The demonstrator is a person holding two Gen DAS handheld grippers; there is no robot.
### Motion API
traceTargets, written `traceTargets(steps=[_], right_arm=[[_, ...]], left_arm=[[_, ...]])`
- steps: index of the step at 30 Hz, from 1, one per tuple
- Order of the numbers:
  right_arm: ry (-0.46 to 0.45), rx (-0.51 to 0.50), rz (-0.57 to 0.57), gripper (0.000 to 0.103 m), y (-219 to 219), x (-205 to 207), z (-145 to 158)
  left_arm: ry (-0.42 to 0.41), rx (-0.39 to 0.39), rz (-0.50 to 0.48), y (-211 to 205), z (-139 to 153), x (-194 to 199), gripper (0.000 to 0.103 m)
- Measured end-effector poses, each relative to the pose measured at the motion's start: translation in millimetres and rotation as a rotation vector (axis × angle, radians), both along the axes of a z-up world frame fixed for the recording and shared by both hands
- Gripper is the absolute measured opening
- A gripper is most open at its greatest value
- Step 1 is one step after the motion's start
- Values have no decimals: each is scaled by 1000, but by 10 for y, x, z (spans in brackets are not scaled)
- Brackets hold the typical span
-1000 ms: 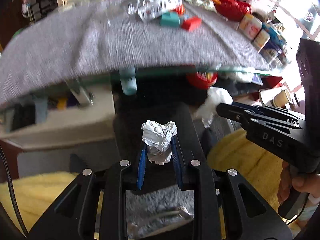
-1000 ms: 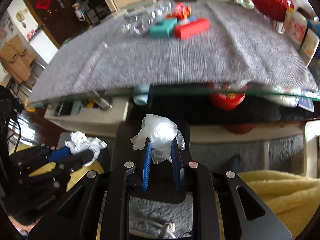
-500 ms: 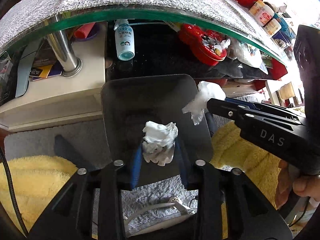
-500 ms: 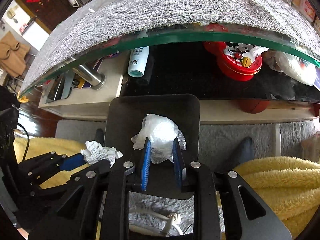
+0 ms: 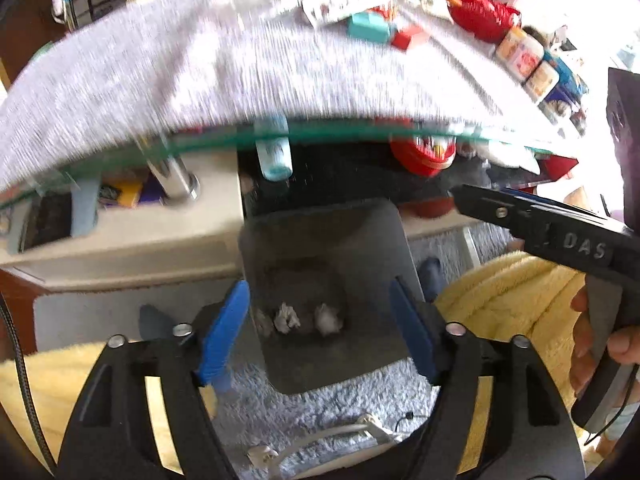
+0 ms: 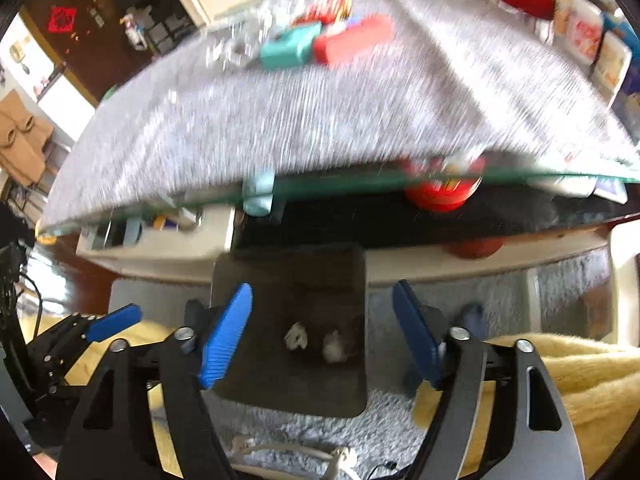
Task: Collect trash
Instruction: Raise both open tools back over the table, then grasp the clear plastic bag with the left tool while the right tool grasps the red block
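A dark square trash bin (image 5: pixel 384 248) stands on the grey rug below the table edge, also in the right wrist view (image 6: pixel 356 280). Crumpled paper and plastic wads (image 5: pixel 286 317) lie at its bottom, seen too in the right wrist view (image 6: pixel 296 338). My left gripper (image 5: pixel 320 332) is open and empty above the bin. My right gripper (image 6: pixel 322 332) is open and empty above it too; it shows from the side in the left wrist view (image 5: pixel 520 216). Clear plastic trash (image 6: pixel 236 46) lies on the table's far side.
A glass table with a grey cloth (image 5: pixel 200 72) carries a teal box (image 5: pixel 368 28), a red box (image 6: pixel 356 42) and jars (image 5: pixel 528 60). A shelf under it holds a bottle (image 5: pixel 274 156) and a red tin (image 5: pixel 424 154). Yellow blanket (image 5: pixel 500 300) flanks the bin.
Both grippers have opened and let go of their wads, which now lie in the bin. Both grippers have lifted and tilted up, so the tabletop is back in view.
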State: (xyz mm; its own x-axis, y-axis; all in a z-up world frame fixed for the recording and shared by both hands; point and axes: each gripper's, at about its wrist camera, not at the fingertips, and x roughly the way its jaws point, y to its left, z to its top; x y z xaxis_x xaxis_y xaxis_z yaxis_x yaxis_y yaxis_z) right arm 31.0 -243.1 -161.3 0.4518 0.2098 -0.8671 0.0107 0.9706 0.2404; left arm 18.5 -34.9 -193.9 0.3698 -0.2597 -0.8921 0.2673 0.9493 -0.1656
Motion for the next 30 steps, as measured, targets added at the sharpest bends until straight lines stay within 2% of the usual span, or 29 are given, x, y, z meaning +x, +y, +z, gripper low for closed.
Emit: traceTargets(steps=[5,13,20,25,28,30], right_arm=[[-54,5,-32,83,-148,135,281],[-87,-17,-52,83,-253,496,455],[-111,-32,-66,83,-206,943,544],[-104,-28,-83,83,-220,1234,486],[-93,-14,-99,79,-237,1390,424],[-77,8,-106,67,-243,1493,366]], left_arm=[[-46,-18,22,49,271,144,77],[-106,-11,29,58,564,509,77],[-135,-6,33,90,650,957,77],[-134,-16,46,126,616,1335,76],[-128,-17,42,111,571,1527,67],[-129,-9,30,68,542,1650,59]])
